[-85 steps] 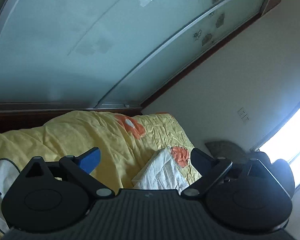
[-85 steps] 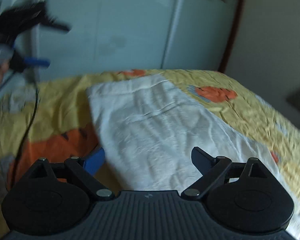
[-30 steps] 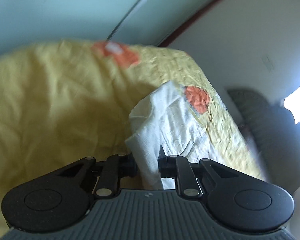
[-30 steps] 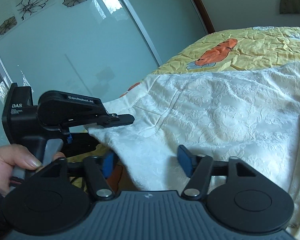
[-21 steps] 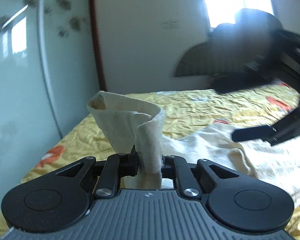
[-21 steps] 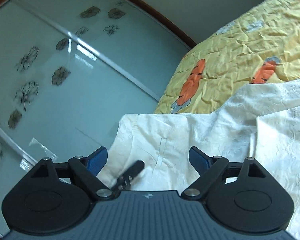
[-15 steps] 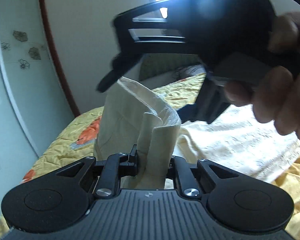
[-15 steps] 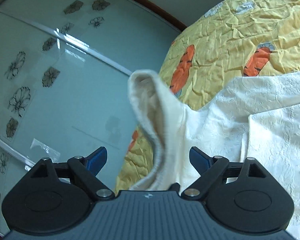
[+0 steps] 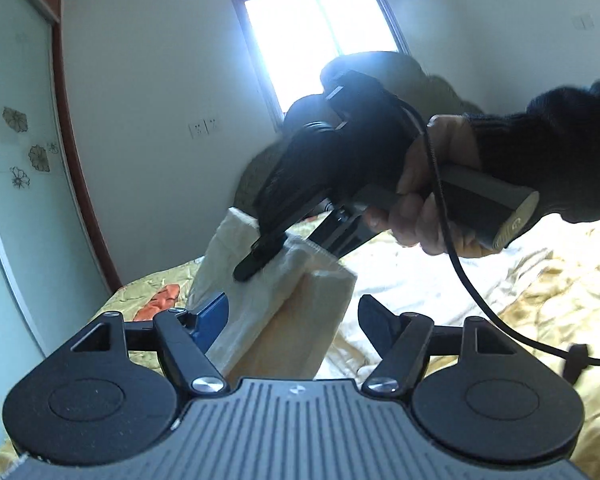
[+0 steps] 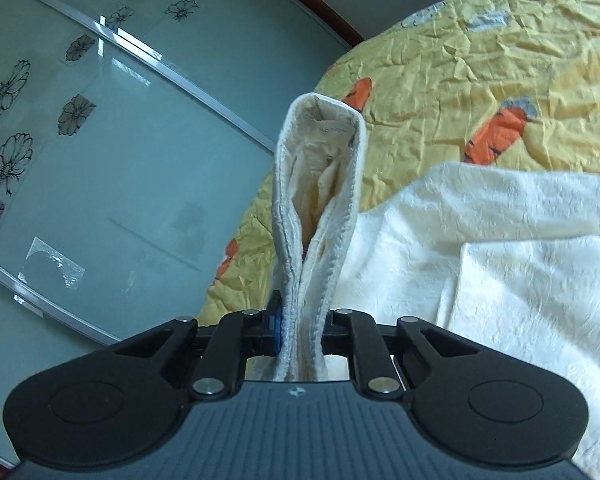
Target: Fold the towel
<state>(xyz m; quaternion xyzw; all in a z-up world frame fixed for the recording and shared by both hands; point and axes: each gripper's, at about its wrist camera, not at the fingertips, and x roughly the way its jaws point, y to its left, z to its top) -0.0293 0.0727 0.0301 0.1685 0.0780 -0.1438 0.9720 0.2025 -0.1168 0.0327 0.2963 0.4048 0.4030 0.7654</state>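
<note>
Left hand-held gripper [image 9: 294, 318]: jaws spread wide, just been opening, pads off the cloth. A bunched corner of the cream-white textured cotton towel [image 9: 260, 300] stands up between its fingers but is not pressed by them. So the left has let go.

Right hand-held gripper [image 10: 300, 330]: jaws have just been closing and now pinch the doubled hem of the towel [image 10: 320, 184], which rises as a narrow loop straight ahead of the fingers. In the left wrist view the right hand-held gripper [image 9: 256, 258] comes in from the upper right, held by a hand [image 9: 424, 196] in a dark sleeve, tips clamped on the top of the same raised corner, right above the left one's open jaws. Handover looks done: the corner now hangs from the right tool only.

Key relation: both tools meet at one corner, right one above and nearer the edge, left one just below it. The rest of the towel trails down and away to the right of the held corner, lying rumpled on the yellow bedspread with orange carrot print [image 10: 480, 60]; long axis seems to run from the corner out across the bed, away from the frosted glass sliding door [image 10: 100, 140].

Judgement: left is the free tool, so it probably has to go for another corner; which one is nearer I cannot tell.
</note>
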